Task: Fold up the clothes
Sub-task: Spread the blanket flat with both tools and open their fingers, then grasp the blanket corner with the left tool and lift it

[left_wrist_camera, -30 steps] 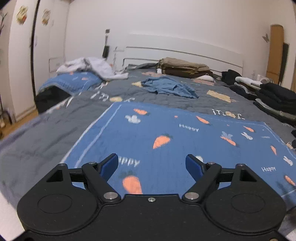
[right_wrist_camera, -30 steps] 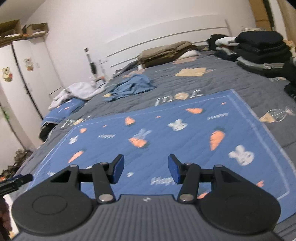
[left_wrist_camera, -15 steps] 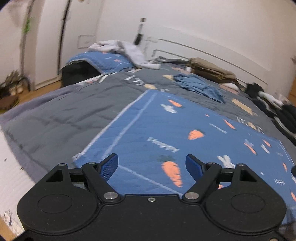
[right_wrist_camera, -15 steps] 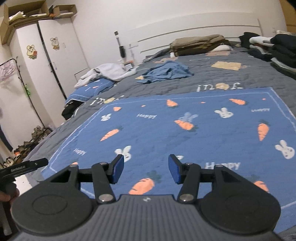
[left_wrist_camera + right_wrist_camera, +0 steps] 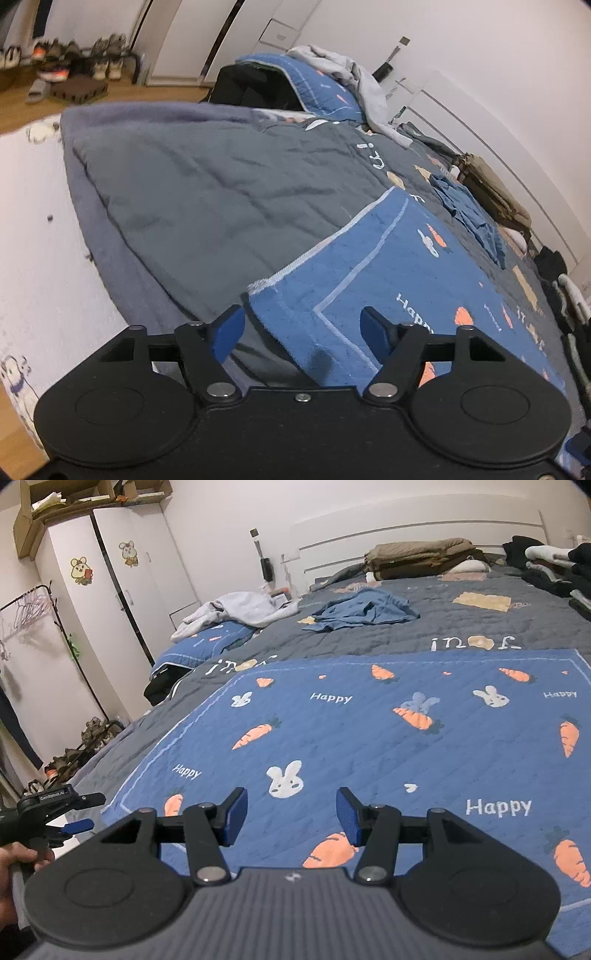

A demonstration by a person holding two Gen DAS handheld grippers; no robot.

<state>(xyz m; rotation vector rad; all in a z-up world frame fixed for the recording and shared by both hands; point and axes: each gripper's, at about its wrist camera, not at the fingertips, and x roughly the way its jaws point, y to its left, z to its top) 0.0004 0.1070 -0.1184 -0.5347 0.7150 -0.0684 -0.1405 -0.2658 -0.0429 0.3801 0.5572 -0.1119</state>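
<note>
A blue quilted cloth with carrots, rabbits and "Happy" print [image 5: 369,731] lies spread flat on the grey bedcover [image 5: 207,206]. My left gripper [image 5: 303,326] is open, and the cloth's near left corner [image 5: 295,306] lies between its blue fingers. My right gripper [image 5: 290,816] is open and empty, low over the cloth's near edge. The left gripper also shows in the right wrist view [image 5: 70,812] at the cloth's left corner. A crumpled blue garment [image 5: 364,609] lies further up the bed.
Folded brown clothes [image 5: 417,557] sit by the headboard, and dark clothes [image 5: 554,568] are stacked at the right. A grey-white garment [image 5: 240,609] lies on a blue cushion at the left. Shoes [image 5: 70,66] line the wooden floor beside a white wardrobe [image 5: 110,590].
My left gripper has swung left and down to the cloth's near left corner, which now lies between its fingers. My right gripper has turned left and lowered toward the near edge.
</note>
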